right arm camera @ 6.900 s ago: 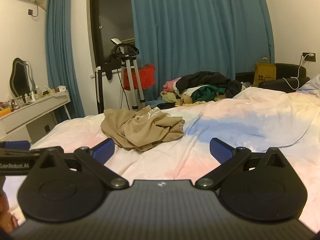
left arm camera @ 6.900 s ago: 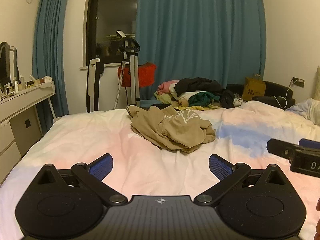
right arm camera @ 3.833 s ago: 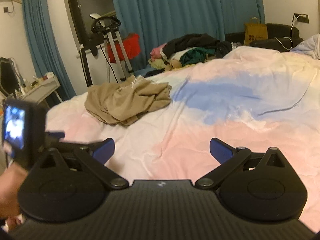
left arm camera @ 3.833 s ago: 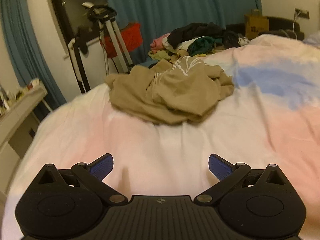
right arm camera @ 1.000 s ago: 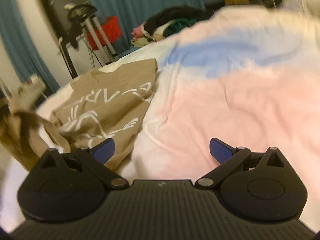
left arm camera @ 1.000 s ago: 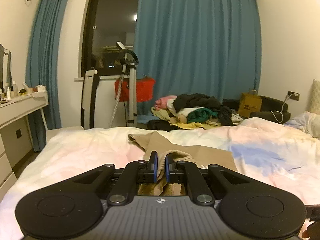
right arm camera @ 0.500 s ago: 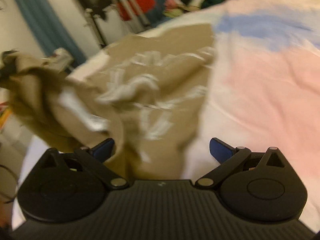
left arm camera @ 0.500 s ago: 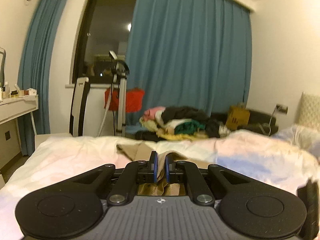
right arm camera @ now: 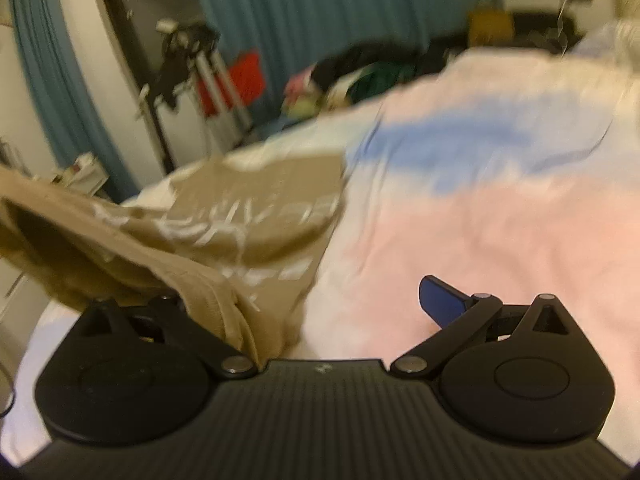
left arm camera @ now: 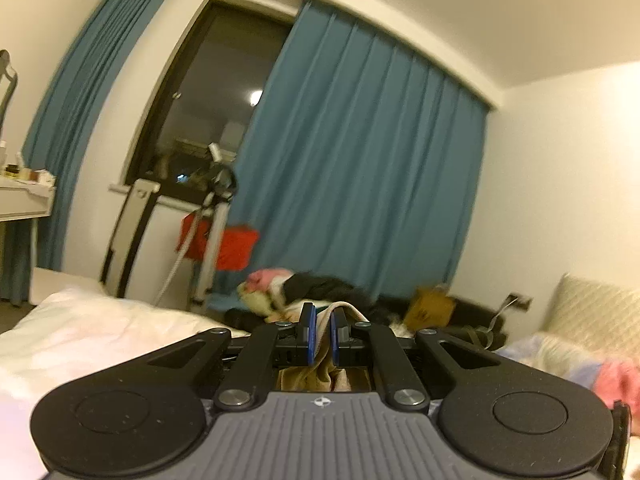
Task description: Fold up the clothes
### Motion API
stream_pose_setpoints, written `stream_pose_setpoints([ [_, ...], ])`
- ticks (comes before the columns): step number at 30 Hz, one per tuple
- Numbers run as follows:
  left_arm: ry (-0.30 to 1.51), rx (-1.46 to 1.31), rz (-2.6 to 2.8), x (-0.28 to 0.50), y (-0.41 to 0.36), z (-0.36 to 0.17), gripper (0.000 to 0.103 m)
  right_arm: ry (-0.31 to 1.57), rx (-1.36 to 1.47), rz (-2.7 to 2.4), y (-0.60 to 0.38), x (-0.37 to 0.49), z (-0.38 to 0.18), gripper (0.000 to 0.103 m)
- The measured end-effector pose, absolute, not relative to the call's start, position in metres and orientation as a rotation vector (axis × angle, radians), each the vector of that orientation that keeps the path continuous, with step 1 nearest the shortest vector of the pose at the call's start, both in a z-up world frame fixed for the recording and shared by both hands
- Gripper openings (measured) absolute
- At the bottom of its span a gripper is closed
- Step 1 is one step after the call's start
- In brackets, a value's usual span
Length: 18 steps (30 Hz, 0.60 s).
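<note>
A tan garment with white lettering (right arm camera: 248, 216) hangs stretched from the upper left down onto the pastel bed (right arm camera: 500, 240) in the right wrist view. My left gripper (left arm camera: 323, 338) is shut on a fold of that tan garment (left arm camera: 340, 314), lifted and tilted up toward the curtains. My right gripper (right arm camera: 320, 300) stands open low over the bed. The tan cloth drapes over its left finger and hides it. Its blue right pad (right arm camera: 440, 300) is bare, with nothing pinched.
Blue curtains (left arm camera: 360, 200) and a dark window (left arm camera: 208, 112) stand behind the bed. A steamer stand (left arm camera: 212, 232) with a red item, a pile of mixed clothes (left arm camera: 304, 288), a brown paper bag (left arm camera: 432, 308), and a white desk (left arm camera: 24, 200) at left surround the bed.
My left gripper has risen and tilted upward with the garment, so the bed drops out of its view. The right gripper has slid under the hanging cloth, which now covers its left finger.
</note>
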<state>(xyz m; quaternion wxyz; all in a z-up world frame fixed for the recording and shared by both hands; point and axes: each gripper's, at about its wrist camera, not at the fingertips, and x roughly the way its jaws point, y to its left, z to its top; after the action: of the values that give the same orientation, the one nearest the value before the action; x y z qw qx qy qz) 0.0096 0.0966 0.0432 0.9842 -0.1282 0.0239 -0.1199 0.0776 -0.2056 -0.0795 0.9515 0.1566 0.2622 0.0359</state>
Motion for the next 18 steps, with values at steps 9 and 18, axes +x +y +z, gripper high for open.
stream_pose_setpoints([
  [9,0.097,-0.243,-0.168,0.013,0.091,0.039,0.008,0.528,0.282,0.085,-0.206,0.083,-0.084,0.096],
  [18,0.363,-0.181,-0.032,0.059,0.095,0.016,0.01,0.621,0.38,0.253,-0.201,0.103,-0.106,0.016],
])
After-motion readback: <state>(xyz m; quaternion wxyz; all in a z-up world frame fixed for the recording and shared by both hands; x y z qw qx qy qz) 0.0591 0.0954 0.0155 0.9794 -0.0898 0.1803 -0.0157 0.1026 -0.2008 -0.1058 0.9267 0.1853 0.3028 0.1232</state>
